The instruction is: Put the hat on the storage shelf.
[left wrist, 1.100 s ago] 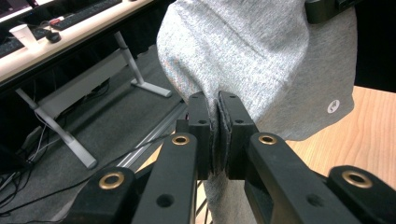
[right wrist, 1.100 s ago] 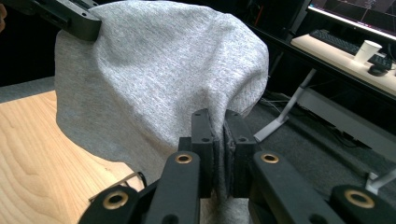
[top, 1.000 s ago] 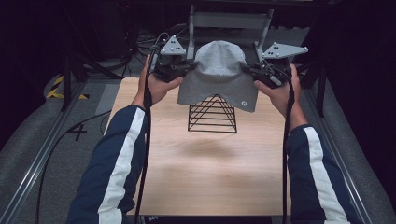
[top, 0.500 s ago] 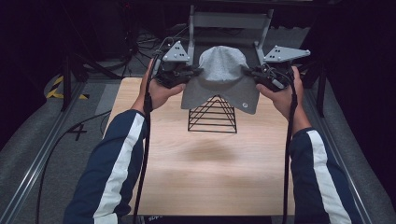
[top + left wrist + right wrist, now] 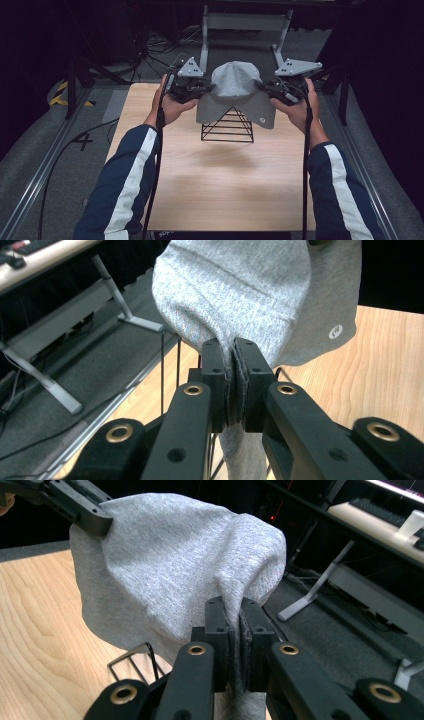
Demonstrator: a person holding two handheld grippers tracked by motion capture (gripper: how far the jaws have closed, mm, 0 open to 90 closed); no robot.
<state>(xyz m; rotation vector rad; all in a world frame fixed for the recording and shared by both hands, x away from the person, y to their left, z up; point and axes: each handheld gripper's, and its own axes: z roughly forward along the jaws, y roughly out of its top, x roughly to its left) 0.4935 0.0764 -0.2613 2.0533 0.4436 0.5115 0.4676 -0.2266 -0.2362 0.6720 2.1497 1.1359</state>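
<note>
A grey knit cloth (image 5: 235,95) with a small white round logo hangs spread between my two grippers, draped over the top of a black wire pyramid rack (image 5: 228,127) at the far middle of the wooden table. My left gripper (image 5: 204,91) is shut on the cloth's left edge; in the left gripper view the fabric (image 5: 240,300) is pinched between the jaws (image 5: 234,357). My right gripper (image 5: 264,90) is shut on the right edge, and in the right gripper view the cloth (image 5: 165,575) bunches into its jaws (image 5: 235,612). The rack's upper part is hidden by the cloth.
The light wooden table (image 5: 225,190) stretches toward the person, whose striped sleeves reach in from below. Beyond the far edge stands a grey metal frame (image 5: 245,22) on dark carpet. Cables (image 5: 65,150) lie on the floor at the left.
Both grippers have come down with the cloth, so it now sits lower over the wire rack, its hem covering the rack's top. Both stay shut on the cloth.
</note>
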